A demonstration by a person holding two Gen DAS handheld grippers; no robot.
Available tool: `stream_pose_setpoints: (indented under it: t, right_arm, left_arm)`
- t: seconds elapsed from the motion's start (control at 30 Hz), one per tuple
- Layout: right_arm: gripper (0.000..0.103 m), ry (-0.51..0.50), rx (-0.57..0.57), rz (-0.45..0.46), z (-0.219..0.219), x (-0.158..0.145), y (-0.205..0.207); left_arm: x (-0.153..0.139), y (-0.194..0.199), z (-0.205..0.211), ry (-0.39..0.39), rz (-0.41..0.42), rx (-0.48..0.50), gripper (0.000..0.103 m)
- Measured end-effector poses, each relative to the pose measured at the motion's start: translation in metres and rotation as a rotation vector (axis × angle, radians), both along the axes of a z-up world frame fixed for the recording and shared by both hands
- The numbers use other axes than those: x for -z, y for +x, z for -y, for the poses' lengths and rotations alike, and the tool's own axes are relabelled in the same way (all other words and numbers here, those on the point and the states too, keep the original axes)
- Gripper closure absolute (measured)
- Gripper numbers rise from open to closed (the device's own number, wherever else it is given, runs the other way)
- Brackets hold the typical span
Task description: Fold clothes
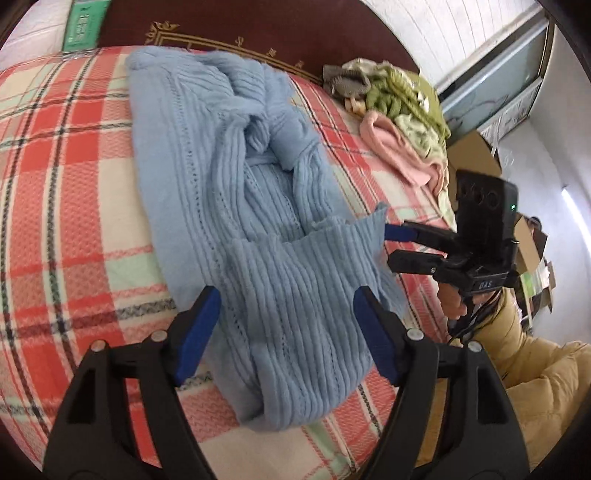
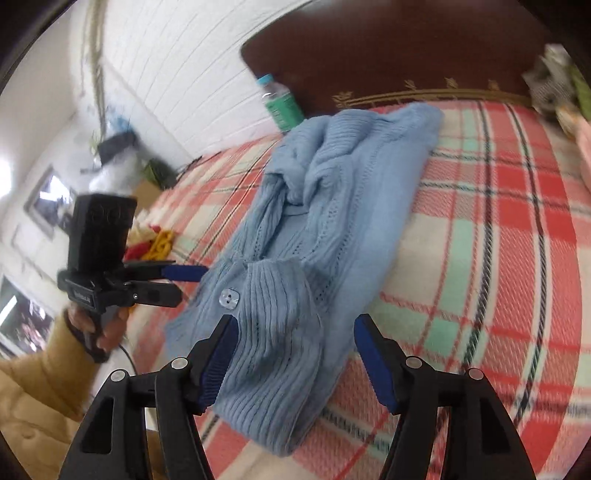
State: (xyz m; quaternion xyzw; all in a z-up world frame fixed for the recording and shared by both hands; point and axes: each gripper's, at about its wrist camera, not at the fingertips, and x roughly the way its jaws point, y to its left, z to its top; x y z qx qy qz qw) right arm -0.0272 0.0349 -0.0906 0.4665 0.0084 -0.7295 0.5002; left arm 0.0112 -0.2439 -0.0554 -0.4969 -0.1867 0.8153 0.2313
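With both jaws spread and gripping nothing, our left gripper (image 1: 284,332) and right gripper (image 2: 291,354) hover over the light-blue ribbed knit cardigan (image 1: 236,192) bunched on the red plaid blanket (image 1: 66,155); its loose hem flap may unfold or snag a pad.

Soft ribbed knit on the light-blue cardigan (image 1: 258,221) – matt yarn, fine openwork rows running down it, and one pearly, glossy button (image 2: 229,296) catching light. Under it the plaid blanket (image 1: 66,177) reads as coarse woven cloth, a waffle-like texture, no sheen. The left gripper (image 1: 286,332) shows matt black plastic arms with small bright metal pins, and its fingers (image 1: 199,334) wear ridged blue pads that look rubbery. Behind, the headboard (image 1: 258,26) is dark polished wood with gilt trim – smooth, slightly glossy. A clear plastic bottle (image 2: 279,99) stands shiny by it, and the person's sleeve (image 1: 524,369) is smooth, puffy tan fabric
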Motion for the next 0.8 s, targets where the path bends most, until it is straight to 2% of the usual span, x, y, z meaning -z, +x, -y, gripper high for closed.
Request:
stream_pose_setpoints:
  t: [0.1,0.13,0.17,0.2,0.27,0.5,0.63,0.73,0.8]
  right_arm:
    - [0.037,0.013,-0.070,-0.028,0.017,0.007,0.003]
    - [0.047,0.022,-0.092,-0.035,0.020,0.009,0.004]
    - [0.074,0.028,-0.113,-0.041,0.023,0.011,0.005]
    - [0.086,0.022,-0.120,-0.043,0.023,0.011,0.006]
    - [0.093,0.009,-0.133,-0.046,0.022,0.009,0.007]
    - [0.093,-0.042,-0.042,-0.086,0.010,-0.020,-0.011]
    - [0.092,0.013,0.028,-0.007,0.017,0.001,-0.037]
    - [0.086,0.036,0.043,0.056,0.020,0.019,-0.046]
    - [0.086,0.038,0.051,0.067,0.020,0.023,-0.047]
  left_arm:
    - [0.008,-0.004,-0.010,-0.023,0.011,0.033,0.031]
    - [0.010,-0.004,-0.012,-0.025,0.012,0.039,0.046]
    - [0.011,-0.005,-0.013,-0.029,0.013,0.036,0.066]
    - [0.012,-0.005,-0.014,-0.033,0.015,0.033,0.074]
    - [0.009,-0.004,-0.011,-0.031,0.002,-0.001,0.088]
    - [-0.016,-0.001,0.012,-0.012,-0.080,-0.097,0.090]
    - [-0.008,-0.012,0.021,-0.071,-0.060,-0.151,0.090]
    - [0.008,-0.020,0.022,-0.078,-0.010,-0.153,0.089]
    - [0.009,-0.020,0.024,-0.067,-0.023,-0.162,0.087]
